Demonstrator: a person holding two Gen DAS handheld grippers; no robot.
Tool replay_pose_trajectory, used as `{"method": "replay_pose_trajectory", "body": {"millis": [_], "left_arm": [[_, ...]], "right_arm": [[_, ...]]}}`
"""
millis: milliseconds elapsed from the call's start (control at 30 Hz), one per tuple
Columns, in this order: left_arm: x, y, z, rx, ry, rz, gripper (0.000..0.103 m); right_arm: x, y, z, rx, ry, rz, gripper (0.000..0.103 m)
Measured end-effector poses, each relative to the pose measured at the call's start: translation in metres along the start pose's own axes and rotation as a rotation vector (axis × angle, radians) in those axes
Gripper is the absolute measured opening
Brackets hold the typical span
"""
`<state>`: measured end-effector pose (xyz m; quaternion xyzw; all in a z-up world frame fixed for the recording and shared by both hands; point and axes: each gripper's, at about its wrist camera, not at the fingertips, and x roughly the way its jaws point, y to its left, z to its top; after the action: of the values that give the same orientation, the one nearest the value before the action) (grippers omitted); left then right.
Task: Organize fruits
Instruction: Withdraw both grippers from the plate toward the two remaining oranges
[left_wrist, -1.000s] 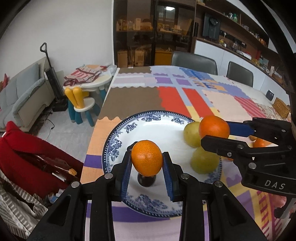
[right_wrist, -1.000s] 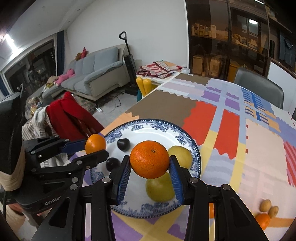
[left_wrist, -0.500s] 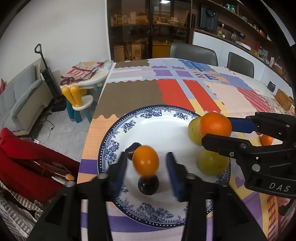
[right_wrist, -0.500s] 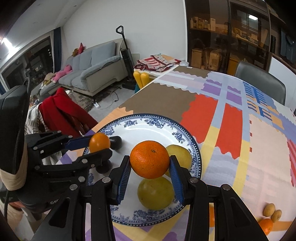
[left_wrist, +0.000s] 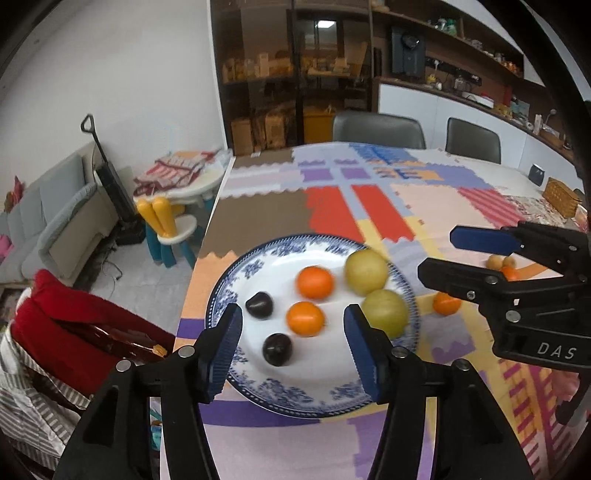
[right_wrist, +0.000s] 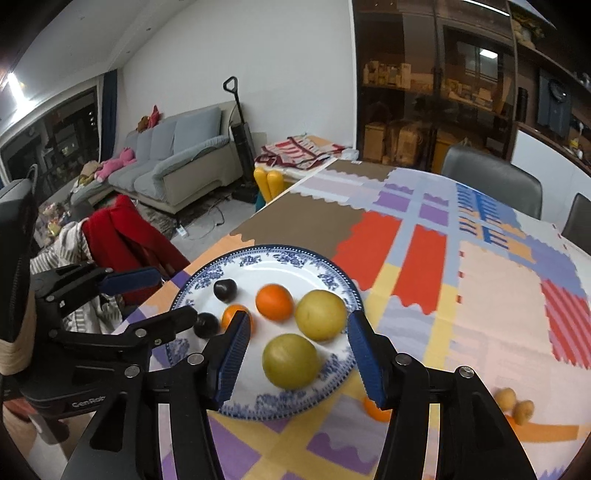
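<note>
A blue-and-white plate (left_wrist: 314, 400) (right_wrist: 280, 254) lies near the table's near-left corner. On it are two oranges (left_wrist: 306, 318) (left_wrist: 315, 282), two yellow-green fruits (left_wrist: 365, 271) (left_wrist: 384, 312) and two dark plums (left_wrist: 259, 304) (left_wrist: 277, 349). My left gripper (left_wrist: 291, 339) is open and empty above the plate's near side. My right gripper (right_wrist: 293, 350) is open and empty over a yellow-green fruit (right_wrist: 290, 360). It shows at the right of the left wrist view (left_wrist: 454, 254).
An orange (left_wrist: 446, 303) lies on the cloth just right of the plate, with another small orange (left_wrist: 509, 272) and two small brown fruits (left_wrist: 494, 262) farther right. A wicker basket (left_wrist: 561, 197) stands at the far right. Chairs line the far side.
Both grippers opened and dropped their oranges onto the plate. Both then pulled back and up from the plate.
</note>
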<state>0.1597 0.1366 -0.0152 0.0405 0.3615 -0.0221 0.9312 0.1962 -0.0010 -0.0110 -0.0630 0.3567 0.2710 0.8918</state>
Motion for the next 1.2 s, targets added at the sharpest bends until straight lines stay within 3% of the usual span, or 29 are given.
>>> {"method": "replay_pose_trajectory", "body": {"millis": [200, 467, 567, 833, 1200], "left_arm": [[-0.033, -0.021, 0.005, -0.01, -0.079, -0.018, 0.063], [-0.054, -0.053, 0.009, 0.002, -0.127, -0.065, 0.067], [-0.056, -0.067, 0.01, 0.021, -0.134, -0.079, 0.068], [-0.056, -0.099, 0.008, 0.064, -0.168, -0.087, 0.072], [-0.041, -0.133, -0.008, 0.064, -0.173, -0.084, 0.074]], "right_arm": [[-0.035, -0.011, -0.009, 0.039, -0.041, -0.013, 0.056], [-0.077, -0.03, -0.02, 0.074, -0.082, -0.048, 0.056], [-0.089, -0.038, -0.025, 0.092, -0.097, -0.067, 0.062], [-0.115, -0.062, -0.043, 0.115, -0.122, -0.17, 0.062], [-0.121, -0.1, -0.071, 0.206, -0.095, -0.225, 0.062]]}}
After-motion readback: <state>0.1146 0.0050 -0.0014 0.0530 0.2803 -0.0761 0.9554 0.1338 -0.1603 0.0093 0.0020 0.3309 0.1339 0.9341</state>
